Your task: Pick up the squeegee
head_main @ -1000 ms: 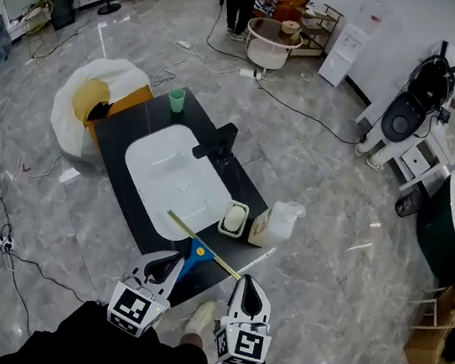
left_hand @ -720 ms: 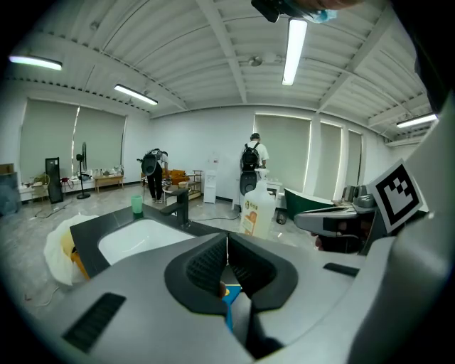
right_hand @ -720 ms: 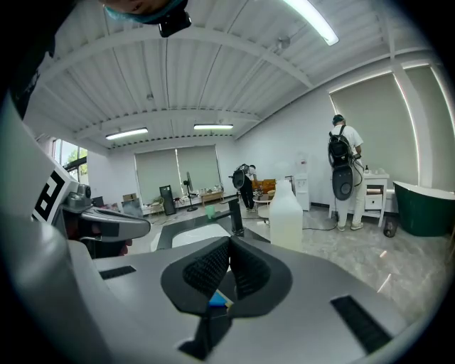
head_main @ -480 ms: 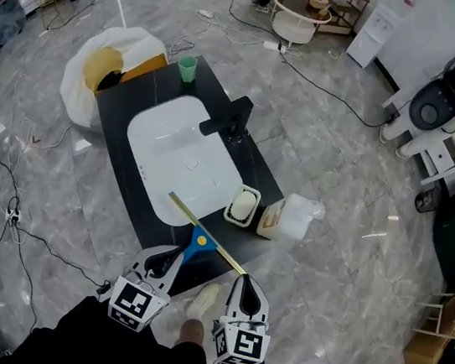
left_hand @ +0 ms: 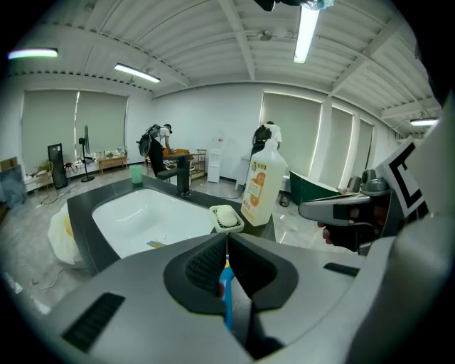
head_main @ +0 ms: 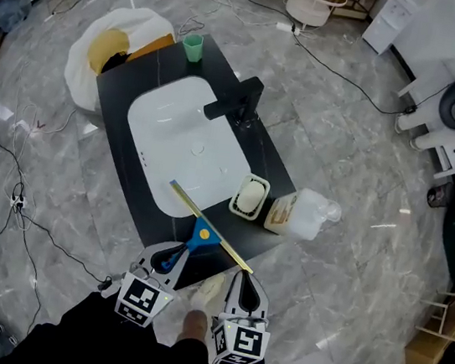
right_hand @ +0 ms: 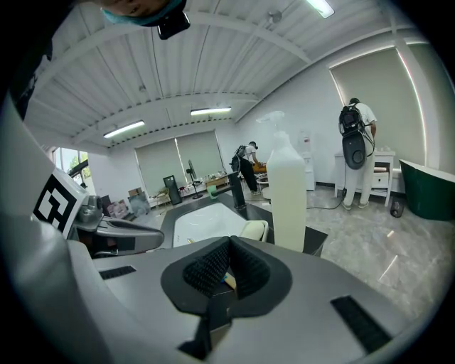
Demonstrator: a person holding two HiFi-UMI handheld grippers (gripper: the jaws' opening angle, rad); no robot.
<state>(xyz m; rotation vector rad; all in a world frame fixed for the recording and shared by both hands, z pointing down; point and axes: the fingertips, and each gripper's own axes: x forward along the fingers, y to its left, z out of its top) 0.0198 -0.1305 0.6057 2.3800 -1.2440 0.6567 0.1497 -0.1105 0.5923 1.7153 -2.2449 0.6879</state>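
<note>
Count: one squeegee, yellow blade, blue handle, on black counter at 5 o'clock of one white sink, handle end at left gripper; left and right gripper jaws both pressed together; one soap dish and one bottle at 4 o'clock, one faucet at 1, one green cup at 12; grey marble floor.

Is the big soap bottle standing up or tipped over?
Standing up. In the left gripper view the bottle stands straight on the black counter, next to the soap dish.
</note>
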